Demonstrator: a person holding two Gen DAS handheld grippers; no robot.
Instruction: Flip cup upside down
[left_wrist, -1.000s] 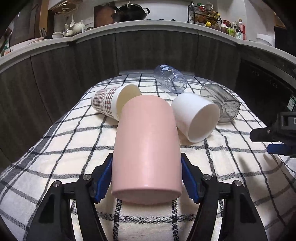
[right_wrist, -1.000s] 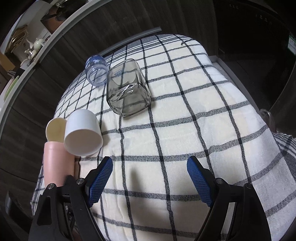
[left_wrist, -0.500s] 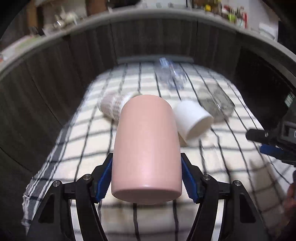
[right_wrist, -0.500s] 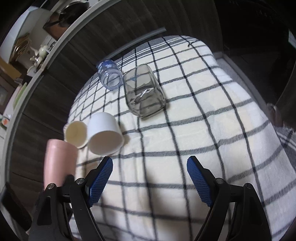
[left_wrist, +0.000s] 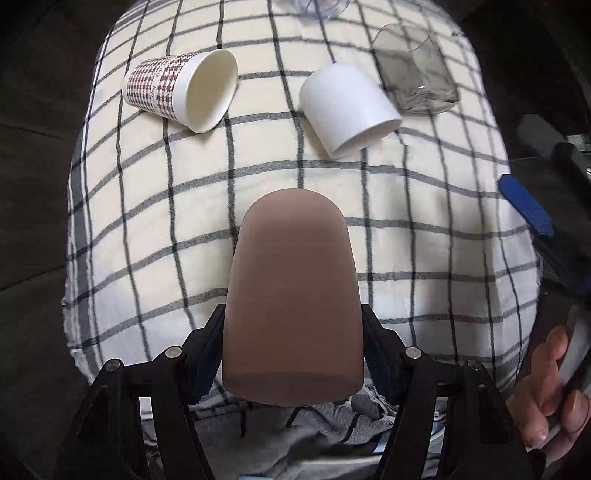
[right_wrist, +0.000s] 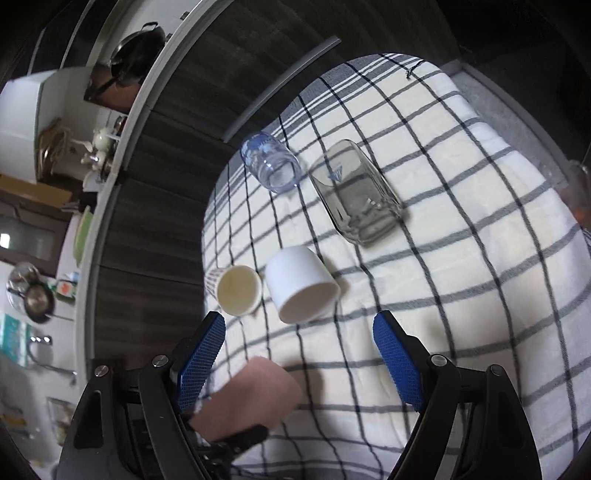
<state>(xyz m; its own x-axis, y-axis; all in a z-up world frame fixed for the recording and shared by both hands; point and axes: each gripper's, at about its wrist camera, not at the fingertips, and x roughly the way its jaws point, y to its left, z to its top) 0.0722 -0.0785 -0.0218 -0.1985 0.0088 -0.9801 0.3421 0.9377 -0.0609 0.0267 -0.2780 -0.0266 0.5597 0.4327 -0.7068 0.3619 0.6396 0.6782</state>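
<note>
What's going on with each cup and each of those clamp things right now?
Pink matte cup: gripped by left gripper, off the cloth.
Checked paper cup: on its side, mouth showing.
White plain cup: on its side.
Square grey glass tumbler: on its side.
Clear bluish plastic cup: on its side.
Right gripper: open, empty.
</note>
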